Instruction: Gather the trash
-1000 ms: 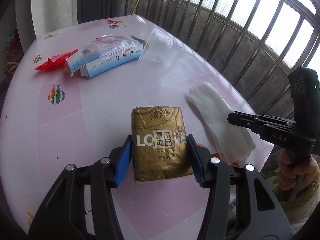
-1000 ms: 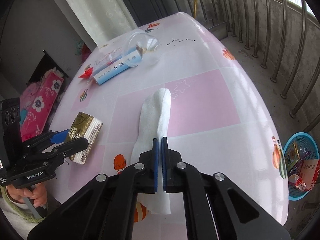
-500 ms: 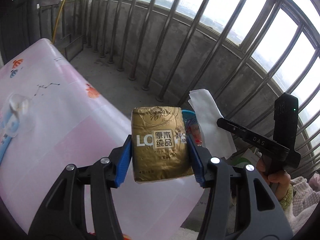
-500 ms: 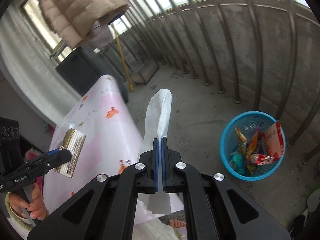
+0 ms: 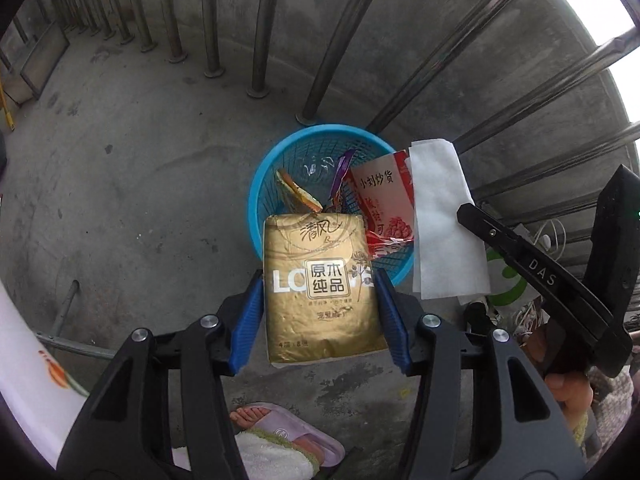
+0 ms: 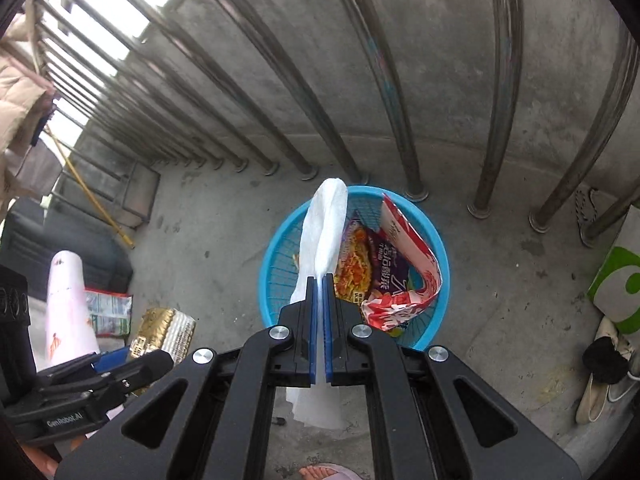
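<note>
Bare concrete balcony floor now fills both views instead of the counter, with the left hand-held gripper (image 5: 320, 292) clamped on the gold tissue pack (image 5: 322, 286) and the right hand-held gripper (image 6: 320, 320) pinching the white tissue (image 6: 322, 232), both poised over the blue trash basket (image 6: 276, 264), ready to drop.

The left tool (image 5: 320, 312) is pointing downward, its 2 blue pads spread and clamping a pack. The right tool (image 6: 321, 320) is pointing downward, its pads pressing nearly together on a thin sheet.

Soft daylight spills through the railing bars (image 6: 248, 92) — blown-out sky, sharp centre, fisheye-bent edges with dark corners.
</note>
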Motion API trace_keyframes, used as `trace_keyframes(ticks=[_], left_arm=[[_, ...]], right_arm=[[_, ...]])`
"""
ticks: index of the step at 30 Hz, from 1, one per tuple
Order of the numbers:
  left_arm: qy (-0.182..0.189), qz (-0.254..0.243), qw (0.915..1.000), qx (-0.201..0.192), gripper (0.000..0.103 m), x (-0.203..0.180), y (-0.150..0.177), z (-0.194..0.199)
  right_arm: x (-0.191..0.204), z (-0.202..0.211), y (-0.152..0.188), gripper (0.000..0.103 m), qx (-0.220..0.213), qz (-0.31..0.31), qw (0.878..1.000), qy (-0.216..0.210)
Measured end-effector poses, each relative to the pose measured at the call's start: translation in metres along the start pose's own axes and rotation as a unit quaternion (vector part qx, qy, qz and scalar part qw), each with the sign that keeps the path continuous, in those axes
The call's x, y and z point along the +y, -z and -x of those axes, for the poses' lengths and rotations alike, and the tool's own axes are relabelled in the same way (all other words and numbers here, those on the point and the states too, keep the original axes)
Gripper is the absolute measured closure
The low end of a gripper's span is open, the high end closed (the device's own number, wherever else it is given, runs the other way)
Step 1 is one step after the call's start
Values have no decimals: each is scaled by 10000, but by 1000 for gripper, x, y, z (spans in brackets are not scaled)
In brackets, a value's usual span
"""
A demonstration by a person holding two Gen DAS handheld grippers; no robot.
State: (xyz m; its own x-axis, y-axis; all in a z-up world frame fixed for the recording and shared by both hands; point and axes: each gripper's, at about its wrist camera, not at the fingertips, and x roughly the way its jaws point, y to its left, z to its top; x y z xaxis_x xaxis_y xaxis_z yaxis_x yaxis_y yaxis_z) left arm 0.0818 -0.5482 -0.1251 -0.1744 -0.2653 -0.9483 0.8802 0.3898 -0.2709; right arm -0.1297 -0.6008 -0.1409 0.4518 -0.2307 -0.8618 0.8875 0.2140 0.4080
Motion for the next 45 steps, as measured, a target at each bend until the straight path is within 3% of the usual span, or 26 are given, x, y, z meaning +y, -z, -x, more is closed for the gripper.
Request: trace_keyframes(ticks=[3, 7, 12, 17, 19, 23, 26, 28, 30, 33, 37, 42, 45], left_arm=[[-3, 190, 9997, 122, 48, 0, -15, -25], [33, 185, 9998, -104, 40, -4, -26, -28], [314, 61, 9988, -374, 35, -15, -21, -3], [556, -311, 9932, -972, 23, -23, -6, 49], [584, -457, 9893, -1253, 23, -22, 7, 77], [369, -355, 9789, -1977, 23, 0, 47, 142], [57, -50, 9699, -2434, 23, 37, 90, 195], [-181, 213, 9600, -2786, 23, 69, 124, 231], [-565, 520, 9440, -3208, 23, 104, 166, 271], [-1203, 1110, 9125, -3750, 23, 162, 235, 320], [-1719, 2136, 8716, -4063, 23, 240, 321, 360], [-1716, 3533, 8261, -4041, 31, 350, 397, 379], [-1385, 4280, 7983, -4004, 37, 416, 424, 374]], right_arm=[[-13, -31, -13, 98, 120, -281, 9995, 1], [-29, -61, -18, 92, 441, -509, 9977, -16], [-30, -47, -9, 70, 167, -471, 9987, -34], [-23, -9, -7, 65, -243, -371, 9989, -142], [-15, 12, -2, 63, -433, -262, 9984, -259], [14, 48, 6, 54, -618, 119, 9958, -666], [56, 67, 9, 51, -560, 530, 9913, -1066], [94, 79, 11, 50, -469, 865, 9853, -1393], [142, 90, 19, 47, -333, 1326, 9746, -1773], [215, 101, 49, 40, 35, 2090, 9492, -2351], [308, 95, 104, 38, 782, 2880, 9092, -2903], [422, 71, 178, 35, 1616, 3595, 8643, -3124], [480, 43, 213, 33, 1962, 3835, 8541, -2914]])
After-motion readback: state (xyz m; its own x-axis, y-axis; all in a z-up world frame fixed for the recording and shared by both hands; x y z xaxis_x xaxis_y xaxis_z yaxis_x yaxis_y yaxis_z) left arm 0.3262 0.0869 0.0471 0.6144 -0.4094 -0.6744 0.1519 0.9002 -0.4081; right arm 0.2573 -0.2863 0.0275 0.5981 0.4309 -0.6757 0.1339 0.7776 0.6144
